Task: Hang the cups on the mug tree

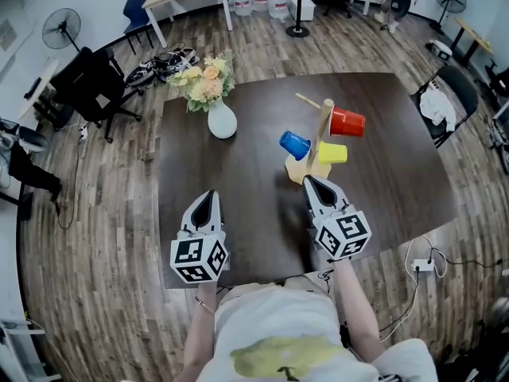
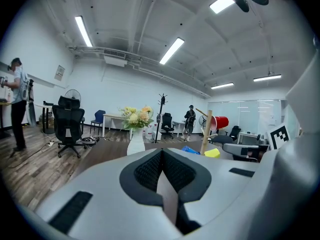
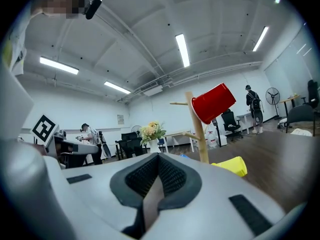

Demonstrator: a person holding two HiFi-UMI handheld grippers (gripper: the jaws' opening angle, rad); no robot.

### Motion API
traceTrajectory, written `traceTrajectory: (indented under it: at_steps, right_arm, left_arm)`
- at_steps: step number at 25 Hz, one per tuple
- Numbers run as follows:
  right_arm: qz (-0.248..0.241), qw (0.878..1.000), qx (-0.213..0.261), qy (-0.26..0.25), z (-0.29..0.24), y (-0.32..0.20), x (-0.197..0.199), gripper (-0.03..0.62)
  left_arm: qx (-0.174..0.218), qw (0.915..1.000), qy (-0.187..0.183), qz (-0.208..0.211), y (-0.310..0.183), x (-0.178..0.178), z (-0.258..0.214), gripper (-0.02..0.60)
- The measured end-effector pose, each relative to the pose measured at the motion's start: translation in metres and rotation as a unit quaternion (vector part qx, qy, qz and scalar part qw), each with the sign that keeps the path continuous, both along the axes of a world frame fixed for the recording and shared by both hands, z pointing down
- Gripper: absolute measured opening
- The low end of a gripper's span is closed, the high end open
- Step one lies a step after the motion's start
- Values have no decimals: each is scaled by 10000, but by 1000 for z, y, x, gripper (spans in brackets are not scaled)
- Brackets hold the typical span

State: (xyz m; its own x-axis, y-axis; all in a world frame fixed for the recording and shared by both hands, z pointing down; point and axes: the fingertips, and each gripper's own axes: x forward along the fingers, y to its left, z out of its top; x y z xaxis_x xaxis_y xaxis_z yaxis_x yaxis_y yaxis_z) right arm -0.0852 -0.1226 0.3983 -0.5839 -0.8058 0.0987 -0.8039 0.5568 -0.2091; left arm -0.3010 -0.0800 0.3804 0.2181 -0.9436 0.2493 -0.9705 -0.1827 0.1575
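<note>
A wooden mug tree (image 1: 322, 134) stands on the dark table (image 1: 398, 189), right of centre. On its pegs hang a red cup (image 1: 347, 122), a blue cup (image 1: 294, 145) and a yellow cup (image 1: 332, 153). My right gripper (image 1: 308, 181) is shut and empty, its tip just short of the tree's base. My left gripper (image 1: 208, 197) is also shut and empty, over the table's near left part. In the right gripper view the red cup (image 3: 212, 102) and yellow cup (image 3: 231, 165) are close ahead of the right gripper (image 3: 159, 159). Past the left gripper (image 2: 162, 154), the tree (image 2: 205, 131) is ahead to the right.
A white vase of flowers (image 1: 221, 120) stands on the table's far left part. Office chairs (image 1: 95, 86), fans and another table ring the room on the wooden floor. People stand far off (image 2: 17, 104). A power strip (image 1: 421, 265) lies on the floor at the right.
</note>
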Motion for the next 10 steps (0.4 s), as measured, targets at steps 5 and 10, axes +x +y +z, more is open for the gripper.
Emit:
traceTrajectory:
  at_steps: [5,10]
  right_arm:
    - [46,9999,17,105,1,2,1,18]
    - [89,9999,42,113,1,3,2,18]
  left_arm:
    - [6,10000,4,-59,2,-5,0,15]
    - [-22,9999,9,-131,4,-11,3,16]
